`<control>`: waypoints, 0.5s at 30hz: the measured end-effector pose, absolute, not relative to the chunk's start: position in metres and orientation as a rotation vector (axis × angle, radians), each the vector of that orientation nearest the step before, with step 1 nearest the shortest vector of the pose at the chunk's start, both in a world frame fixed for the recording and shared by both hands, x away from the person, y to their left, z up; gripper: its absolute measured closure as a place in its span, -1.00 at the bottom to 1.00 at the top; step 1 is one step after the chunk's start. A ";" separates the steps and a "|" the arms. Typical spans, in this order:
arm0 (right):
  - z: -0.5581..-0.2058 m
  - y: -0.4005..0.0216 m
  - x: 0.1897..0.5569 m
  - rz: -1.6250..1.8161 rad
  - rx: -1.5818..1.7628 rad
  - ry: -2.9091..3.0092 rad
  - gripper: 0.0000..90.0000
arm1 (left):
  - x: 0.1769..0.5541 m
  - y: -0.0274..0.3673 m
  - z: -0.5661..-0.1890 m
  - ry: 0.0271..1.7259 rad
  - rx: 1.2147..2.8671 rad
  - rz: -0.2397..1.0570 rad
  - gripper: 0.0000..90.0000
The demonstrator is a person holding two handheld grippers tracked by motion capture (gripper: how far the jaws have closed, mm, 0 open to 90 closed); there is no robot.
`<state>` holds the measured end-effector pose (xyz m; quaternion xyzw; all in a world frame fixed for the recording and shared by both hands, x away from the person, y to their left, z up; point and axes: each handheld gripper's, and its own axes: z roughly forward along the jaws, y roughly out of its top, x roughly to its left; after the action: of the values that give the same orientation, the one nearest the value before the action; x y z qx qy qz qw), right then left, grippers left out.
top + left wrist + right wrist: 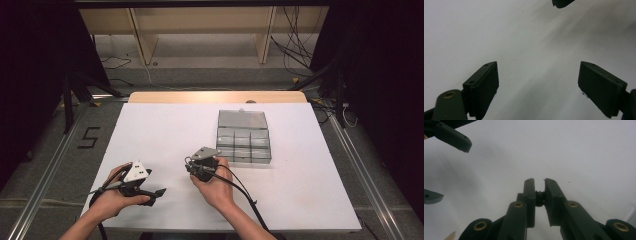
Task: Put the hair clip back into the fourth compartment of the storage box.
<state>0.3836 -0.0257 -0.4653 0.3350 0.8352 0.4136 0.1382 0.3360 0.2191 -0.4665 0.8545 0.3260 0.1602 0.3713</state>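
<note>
My right gripper [539,180] has its jaws nearly together, pinching a small dark ribbed piece [539,197] a little below the tips; it is too small to name. In the high view the right gripper [191,169] sits at the table's front middle, held in a hand. To its left, my left gripper [158,192] rests low over the white table [165,135]. Its jaws [537,63] stand wide apart with nothing between them. A clear plastic compartment box [243,145] with its lid raised lies just beyond and right of the right gripper.
The left gripper's two black fingers [454,137] show at the left of the right gripper view, close by. A cable [240,187] trails from the right gripper toward the front edge. Behind the table are a wooden frame [200,25] and loose wires on the floor.
</note>
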 end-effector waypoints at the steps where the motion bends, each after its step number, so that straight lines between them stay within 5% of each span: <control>1: -0.465 -0.026 0.384 1.195 0.969 2.414 0.78 | 0.336 0.219 -0.466 0.836 2.191 0.411 -0.63; 15: -0.457 -0.029 0.386 1.199 0.964 2.397 0.78 | 0.336 0.219 -0.466 0.836 2.189 0.410 -0.63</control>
<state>0.3864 -0.0293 -0.4570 0.3348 0.8325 0.4165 0.1460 0.3360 0.2193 -0.4664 0.8542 0.3263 0.1600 0.3720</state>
